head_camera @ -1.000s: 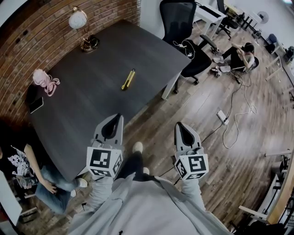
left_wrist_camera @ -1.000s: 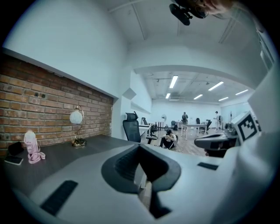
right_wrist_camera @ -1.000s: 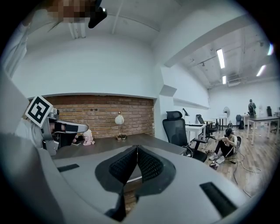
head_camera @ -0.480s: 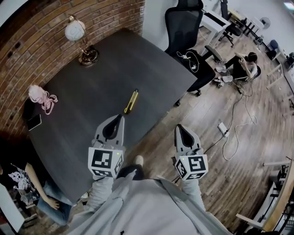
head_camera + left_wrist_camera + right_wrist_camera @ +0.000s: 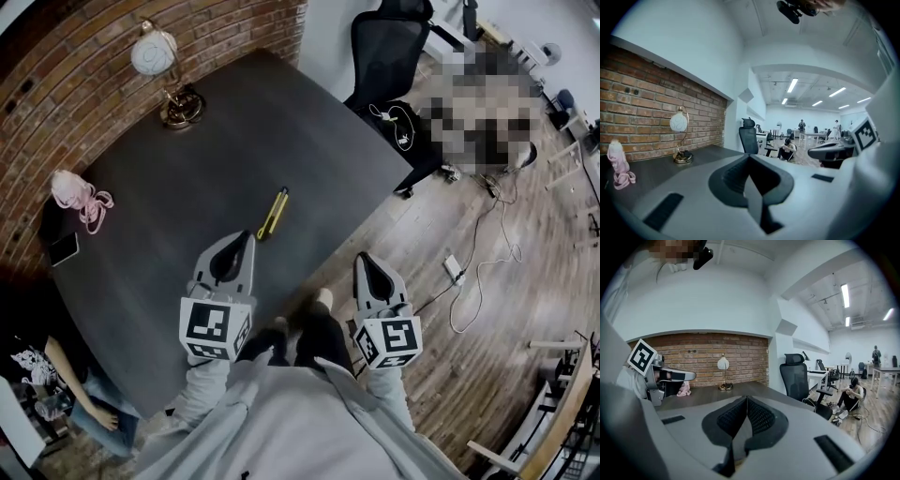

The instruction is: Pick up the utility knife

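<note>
The yellow utility knife (image 5: 273, 213) lies on the dark table (image 5: 169, 178), near its front right edge. My left gripper (image 5: 244, 238) hovers over the table edge, its tip just short of the knife's near end and a little to its left. Its jaws meet with nothing between them. My right gripper (image 5: 362, 257) is shut and empty, out over the wooden floor to the right of the table. Neither gripper view shows the knife. In the left gripper view the left gripper (image 5: 749, 159) points level across the table. The right gripper (image 5: 747, 401) points the same way.
A globe lamp (image 5: 159, 56) stands at the table's far corner by the brick wall. A pink bundle (image 5: 77, 195) and a phone (image 5: 64, 248) lie at the left edge. A black office chair (image 5: 389, 52) stands beyond the table. A seated person (image 5: 56, 384) is at lower left. Cables (image 5: 469, 277) trail on the floor.
Both grippers have come forward toward the table together. The knife now lies much closer to the left gripper's tip. Both grippers stay shut.
</note>
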Available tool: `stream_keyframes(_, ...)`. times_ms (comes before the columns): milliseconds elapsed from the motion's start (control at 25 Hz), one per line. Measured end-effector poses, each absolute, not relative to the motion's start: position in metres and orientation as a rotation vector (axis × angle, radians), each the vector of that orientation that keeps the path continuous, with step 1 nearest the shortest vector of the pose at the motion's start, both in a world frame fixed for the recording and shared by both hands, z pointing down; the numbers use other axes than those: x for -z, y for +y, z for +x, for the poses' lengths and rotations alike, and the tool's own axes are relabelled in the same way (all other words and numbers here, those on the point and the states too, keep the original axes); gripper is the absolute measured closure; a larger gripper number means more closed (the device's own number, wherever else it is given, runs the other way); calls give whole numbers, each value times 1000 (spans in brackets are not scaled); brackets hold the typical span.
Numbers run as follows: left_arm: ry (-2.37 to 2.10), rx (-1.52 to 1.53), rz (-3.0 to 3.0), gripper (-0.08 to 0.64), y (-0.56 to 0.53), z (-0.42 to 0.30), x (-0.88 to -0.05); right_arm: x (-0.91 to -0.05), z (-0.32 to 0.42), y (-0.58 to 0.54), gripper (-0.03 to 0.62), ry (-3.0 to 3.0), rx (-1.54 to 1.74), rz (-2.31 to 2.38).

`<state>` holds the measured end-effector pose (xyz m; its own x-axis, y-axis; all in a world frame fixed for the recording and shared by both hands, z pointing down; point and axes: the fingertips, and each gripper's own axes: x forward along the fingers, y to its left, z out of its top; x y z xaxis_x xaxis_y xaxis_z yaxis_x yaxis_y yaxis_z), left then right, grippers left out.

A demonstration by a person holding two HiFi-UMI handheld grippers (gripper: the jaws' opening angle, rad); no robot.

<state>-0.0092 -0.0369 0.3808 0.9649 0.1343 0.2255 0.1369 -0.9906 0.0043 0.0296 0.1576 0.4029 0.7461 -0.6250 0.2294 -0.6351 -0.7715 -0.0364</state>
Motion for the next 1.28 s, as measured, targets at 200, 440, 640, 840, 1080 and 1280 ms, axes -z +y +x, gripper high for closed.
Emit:
stream_keyframes(200,-121,361,-3126,540,-54,7,-389,-407,61,137,574,-1126,-352,2851)
stream_keyframes(440,83,345,-3146,540,-77,45,-392,-406,123,99,574,-1323,-325,2741)
stream_keyframes(640,314,351,-3147,540,-95,78,-390,-405,178,66,574,-1527,-325,2609)
stream_keyframes(840,550,385,-3120,540,-104,102,-378,-394,225,39,575,-1725,-331,2472)
stream_keyframes(1080,805,408,-3072,540,-111,109,-377,-395,254,11,574,-1919,-332,2310)
stream_keyframes(1280,967,436,-3041,540,-111,96,-386,-402,259,-4,574,-2024,-331,2197)
